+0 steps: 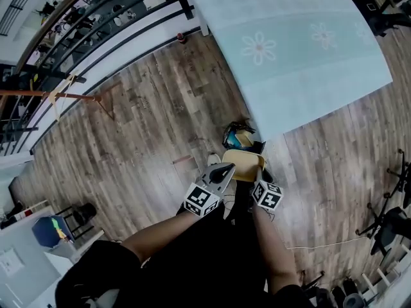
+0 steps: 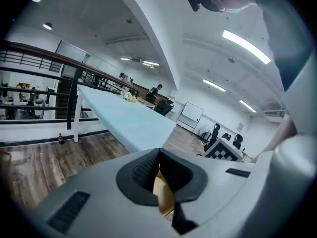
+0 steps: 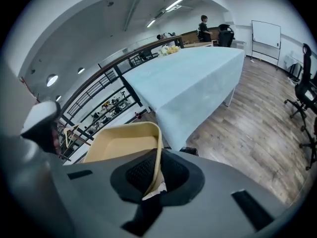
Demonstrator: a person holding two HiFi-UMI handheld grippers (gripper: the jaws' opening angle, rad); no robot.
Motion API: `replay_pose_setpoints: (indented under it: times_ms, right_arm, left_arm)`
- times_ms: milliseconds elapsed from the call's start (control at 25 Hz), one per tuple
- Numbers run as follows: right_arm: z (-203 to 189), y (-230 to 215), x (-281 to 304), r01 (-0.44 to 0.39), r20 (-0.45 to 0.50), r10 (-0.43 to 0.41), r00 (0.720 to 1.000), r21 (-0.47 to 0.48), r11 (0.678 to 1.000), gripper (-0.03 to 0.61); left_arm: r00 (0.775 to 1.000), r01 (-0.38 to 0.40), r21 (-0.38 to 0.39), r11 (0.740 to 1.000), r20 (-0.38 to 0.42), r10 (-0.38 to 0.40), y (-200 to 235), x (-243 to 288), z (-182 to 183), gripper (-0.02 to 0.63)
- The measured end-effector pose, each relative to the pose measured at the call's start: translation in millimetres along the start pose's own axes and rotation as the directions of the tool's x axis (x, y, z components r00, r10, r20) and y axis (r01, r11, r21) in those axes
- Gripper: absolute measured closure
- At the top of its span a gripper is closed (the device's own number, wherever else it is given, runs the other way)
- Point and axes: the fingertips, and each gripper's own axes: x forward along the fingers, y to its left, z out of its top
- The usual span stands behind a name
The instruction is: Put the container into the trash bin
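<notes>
- Grey right gripper (image 3: 156, 175): its black ribbed pads are pinched together on the thin rim of the tan container (image 3: 124, 145). The tray's open hollow spreads to the left of the jaws in the right gripper view.
- Grey left gripper (image 2: 159, 175): its jaws are likewise closed, with a tan edge of the same container (image 2: 164, 195) clamped between the pads.
- In the head view the left gripper (image 1: 226, 169) grips the container (image 1: 244, 164) from its left side and the right gripper (image 1: 261, 177) from its right, so the tray hangs between them.
- Writing: the left marker cube (image 1: 201, 201) and the right marker cube (image 1: 268, 195) carry black-and-white square patterns. No lettering can be made out on them.
- Pose: both bare forearms reach forward and down from the person's dark-clothed body, close together and almost parallel. The grippers are tilted toward the floor.
- The container is shallow, rectangular with rounded corners, and looks empty inside.
- The trash bin (image 1: 239, 135) stands on the floor just beyond the container, at the near edge of the table. It has a black liner and holds blue and yellow items.
- Farther out, the long table (image 1: 302, 43) wears a pale blue cloth printed with flowers.
- The wooden plank floor (image 1: 148, 120) runs left to a dark railing (image 1: 96, 18).
</notes>
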Motion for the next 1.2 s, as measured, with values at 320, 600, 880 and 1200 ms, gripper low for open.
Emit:
replay_pose_setpoints:
  times_ms: [320, 600, 880, 1200]
  right_arm:
    - [-35.1, -31.8, 62.2, 0.028, -0.02, -0.027, 0.999, 0.045, 0.999, 0.537]
    - [-43.8, -57.4, 95.4, 0.046, -0.019, -0.044, 0.999, 0.137, 0.989, 0.537]
    - [-50.7, -67.9, 119.8, 0.059, -0.016, -0.057, 0.998, 0.159, 0.986, 0.47]
    - [-53.0, -56.2, 115.1, 0.044, -0.049, -0.042, 0.998, 0.037, 0.998, 0.451]
  left_arm:
    - [0.999, 0.022, -0.107, 0.994, -0.047, -0.027, -1.7, 8.6, -28.4, 0.598]
    - [0.999, 0.017, -0.143, 0.99, -0.041, -0.023, 17.9, 15.1, -38.6, 0.598]
    - [0.999, -0.013, -0.155, 0.988, -0.045, 0.007, 26.5, 5.1, -45.8, 0.598]
    - [0.996, -0.032, -0.159, 0.987, -0.084, 0.019, 24.0, -14.2, -61.0, 0.598]
